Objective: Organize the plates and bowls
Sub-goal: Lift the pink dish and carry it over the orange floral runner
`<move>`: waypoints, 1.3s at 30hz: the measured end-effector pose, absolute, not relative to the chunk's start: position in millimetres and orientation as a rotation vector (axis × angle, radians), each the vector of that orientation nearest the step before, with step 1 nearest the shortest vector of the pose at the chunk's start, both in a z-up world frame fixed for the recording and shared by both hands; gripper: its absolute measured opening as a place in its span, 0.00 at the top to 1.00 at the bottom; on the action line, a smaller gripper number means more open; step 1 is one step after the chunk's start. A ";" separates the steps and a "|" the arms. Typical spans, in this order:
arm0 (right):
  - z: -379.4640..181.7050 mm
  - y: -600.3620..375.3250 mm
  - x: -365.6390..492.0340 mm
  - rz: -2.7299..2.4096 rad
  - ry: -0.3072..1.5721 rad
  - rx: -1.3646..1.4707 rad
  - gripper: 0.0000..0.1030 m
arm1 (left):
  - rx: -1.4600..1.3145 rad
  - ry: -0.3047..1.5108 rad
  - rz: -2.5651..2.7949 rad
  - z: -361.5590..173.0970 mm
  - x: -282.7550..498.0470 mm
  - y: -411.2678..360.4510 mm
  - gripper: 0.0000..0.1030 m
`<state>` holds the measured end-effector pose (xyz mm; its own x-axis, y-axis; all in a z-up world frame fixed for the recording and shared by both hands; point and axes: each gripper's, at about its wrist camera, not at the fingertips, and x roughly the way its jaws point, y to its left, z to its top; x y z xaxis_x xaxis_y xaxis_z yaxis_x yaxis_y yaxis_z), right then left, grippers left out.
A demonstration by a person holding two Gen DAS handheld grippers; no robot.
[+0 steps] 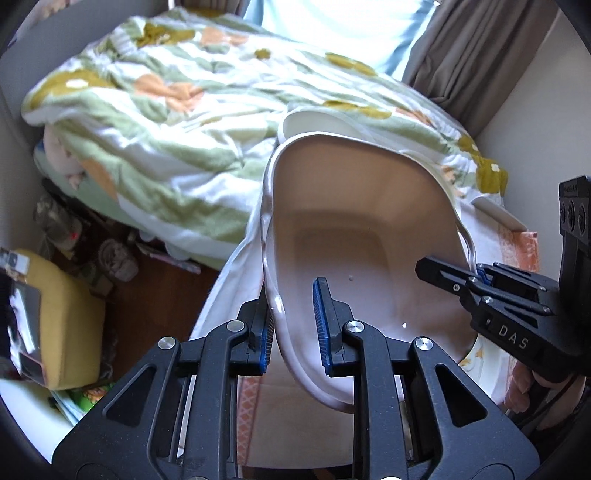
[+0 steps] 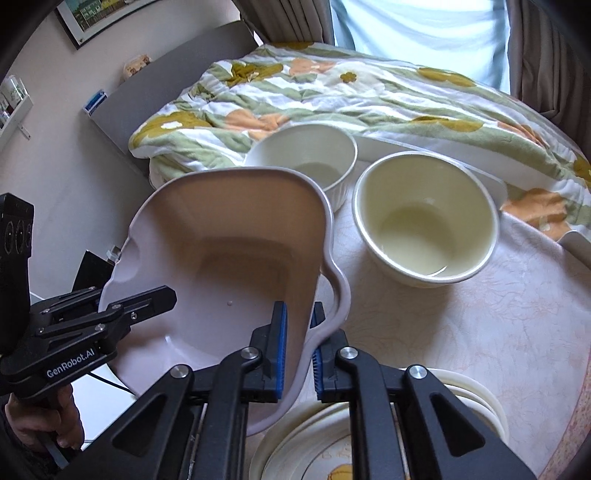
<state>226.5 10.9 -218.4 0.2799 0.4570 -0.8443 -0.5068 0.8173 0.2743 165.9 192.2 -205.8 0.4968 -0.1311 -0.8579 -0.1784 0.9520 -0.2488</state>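
Beside two bowls [image 2: 424, 218], both tongs [image 2: 298, 354] grip one dish [image 2: 221, 266]

Bright window [image 2: 421, 33] backlight, soft shadows, fisheye-warped edges

The stacked plates [image 2: 369, 454] are being cut off by the right-wrist view's lower edge and covered by the right gripper [image 2: 298, 354] (their printed pattern is only partly shown).
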 end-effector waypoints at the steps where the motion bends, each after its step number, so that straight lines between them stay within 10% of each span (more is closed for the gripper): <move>1: -212.9 4.1 224.1 0.645 1.103 -0.046 0.89 | -0.319 1.049 0.027 -199.2 166.4 187.3 0.83; 17: -146.9 -178.4 183.1 0.484 0.994 0.056 0.89 | -0.241 0.991 -0.152 -143.4 157.8 -7.0 0.83; 39: -255.3 -385.7 144.6 0.233 1.115 0.165 0.89 | -0.121 1.187 -0.345 -262.0 147.5 -225.3 0.83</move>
